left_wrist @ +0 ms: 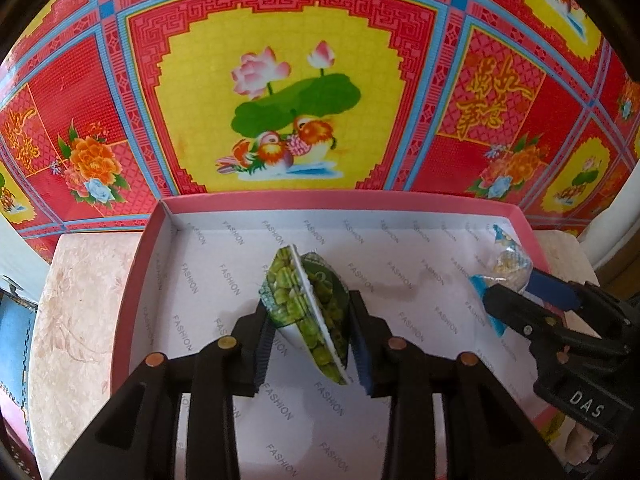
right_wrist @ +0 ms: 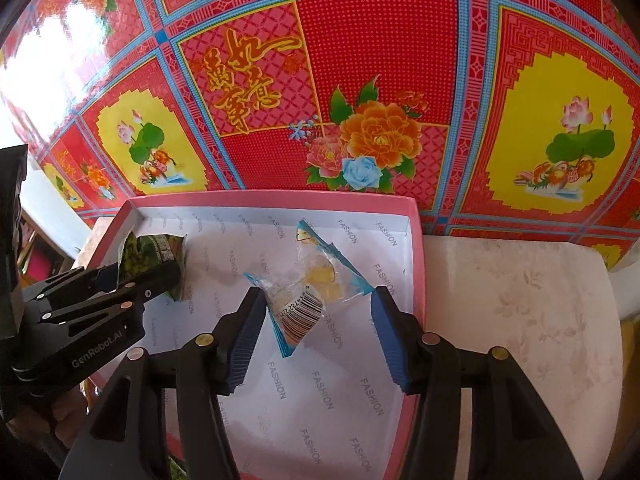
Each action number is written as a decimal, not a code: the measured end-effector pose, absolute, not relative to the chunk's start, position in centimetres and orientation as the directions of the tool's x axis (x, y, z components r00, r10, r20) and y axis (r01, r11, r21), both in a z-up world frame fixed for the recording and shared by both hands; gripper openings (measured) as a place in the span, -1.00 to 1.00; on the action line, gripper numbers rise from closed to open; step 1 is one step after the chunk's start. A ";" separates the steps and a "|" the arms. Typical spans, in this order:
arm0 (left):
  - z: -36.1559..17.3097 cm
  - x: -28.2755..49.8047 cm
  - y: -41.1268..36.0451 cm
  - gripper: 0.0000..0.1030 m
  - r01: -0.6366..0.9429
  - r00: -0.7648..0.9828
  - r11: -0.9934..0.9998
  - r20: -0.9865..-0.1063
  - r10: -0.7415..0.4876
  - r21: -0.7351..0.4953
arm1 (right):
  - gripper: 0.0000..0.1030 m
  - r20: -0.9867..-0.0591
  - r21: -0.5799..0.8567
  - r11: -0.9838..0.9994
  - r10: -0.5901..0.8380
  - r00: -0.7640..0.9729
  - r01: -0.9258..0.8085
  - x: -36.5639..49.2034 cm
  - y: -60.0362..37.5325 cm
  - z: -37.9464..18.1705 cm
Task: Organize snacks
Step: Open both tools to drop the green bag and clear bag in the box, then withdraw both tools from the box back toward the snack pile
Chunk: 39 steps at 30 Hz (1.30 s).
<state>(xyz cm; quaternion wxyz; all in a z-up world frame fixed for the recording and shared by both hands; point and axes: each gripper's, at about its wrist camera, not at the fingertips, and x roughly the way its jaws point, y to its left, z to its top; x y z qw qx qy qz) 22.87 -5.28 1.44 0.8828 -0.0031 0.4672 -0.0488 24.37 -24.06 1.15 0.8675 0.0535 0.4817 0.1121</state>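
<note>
A pink box (left_wrist: 340, 200) lined with white "FASHION" paper lies open below both grippers. My left gripper (left_wrist: 310, 304) is shut on a green snack packet (left_wrist: 304, 300) printed with green peas, held on edge just above the box's middle. In the right wrist view the same packet (right_wrist: 156, 252) shows at the left gripper (right_wrist: 148, 276) over the box's left side. My right gripper (right_wrist: 318, 292) is shut on a clear packet with blue edges (right_wrist: 308, 300), a barcode and yellow pieces inside, its corners meeting both pads. That packet (left_wrist: 508, 264) hangs over the box's right part.
The box (right_wrist: 272, 200) rests on a beige floral-covered surface (right_wrist: 520, 300) that sticks out on either side (left_wrist: 80, 300). Behind it spreads a glossy red, yellow and blue sheet (left_wrist: 280, 80) printed with flowers and ducks. Blue furniture shows at the far left edge (left_wrist: 16, 340).
</note>
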 end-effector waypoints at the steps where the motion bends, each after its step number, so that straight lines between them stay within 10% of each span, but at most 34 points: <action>1: 1.4 22.9 -5.3 -0.23 0.083 0.555 0.995 -0.827 -0.089 -0.051 | 0.12 -0.822 0.207 0.968 0.252 0.511 -0.144 24.3 -24.1 1.2; 10: 2.4 22.8 -5.7 0.22 0.074 0.569 0.997 -0.820 -0.058 -0.019 | 0.36 -0.796 0.233 0.963 0.269 0.542 -0.136 23.5 -25.0 2.6; 39: 8.8 16.6 -4.9 0.27 0.049 0.620 0.999 -0.784 -0.044 -0.017 | 0.37 -0.778 0.244 0.964 0.260 0.572 -0.106 17.0 -25.5 7.4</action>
